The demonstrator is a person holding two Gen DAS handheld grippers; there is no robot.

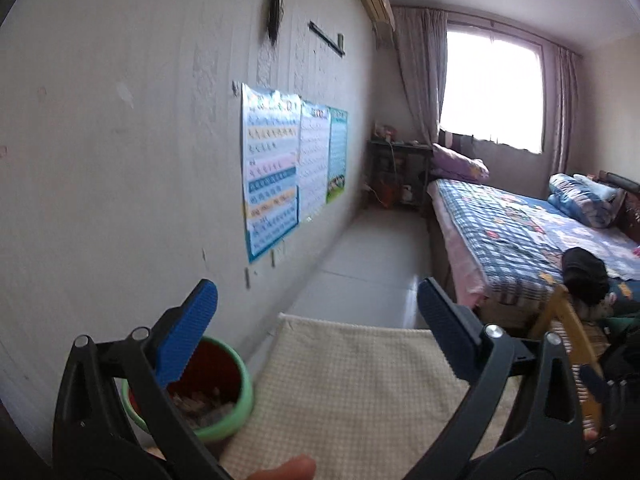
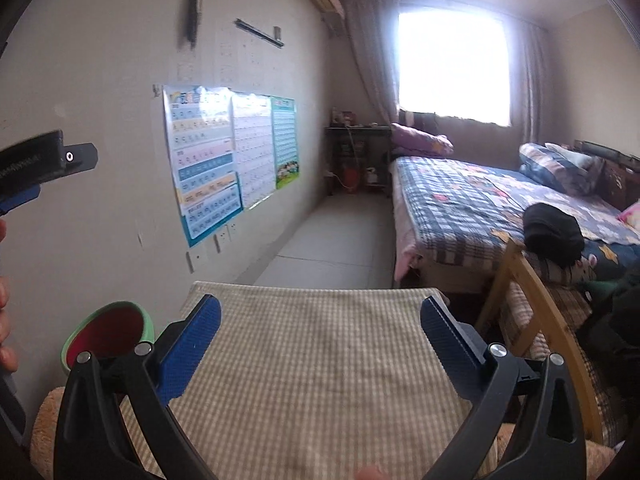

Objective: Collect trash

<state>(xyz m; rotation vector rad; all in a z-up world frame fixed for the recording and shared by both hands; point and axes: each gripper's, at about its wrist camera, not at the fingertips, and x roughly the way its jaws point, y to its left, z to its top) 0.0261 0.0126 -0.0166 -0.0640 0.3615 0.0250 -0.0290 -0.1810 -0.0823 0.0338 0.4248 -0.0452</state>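
A green bin with a red inside (image 1: 208,392) stands against the wall at the lower left of the left wrist view; crumpled scraps lie in its bottom. My left gripper (image 1: 320,340) hangs above a checked beige cloth (image 1: 352,392), open, nothing between its blue pads; the left pad overlaps the bin's rim in the picture. In the right wrist view the same bin (image 2: 108,332) sits at the lower left, its contents hidden. My right gripper (image 2: 320,348) is open and empty over the checked cloth (image 2: 320,380). The left gripper's body (image 2: 36,168) shows at the left edge there.
A bed with a plaid quilt (image 2: 460,208) fills the right side, a black garment (image 2: 552,232) lying on it. A wooden chair frame (image 2: 532,304) stands beside the cloth. Posters (image 2: 224,152) hang on the left wall. Tiled floor (image 2: 332,248) runs to a dark shelf (image 2: 360,156) under the window.
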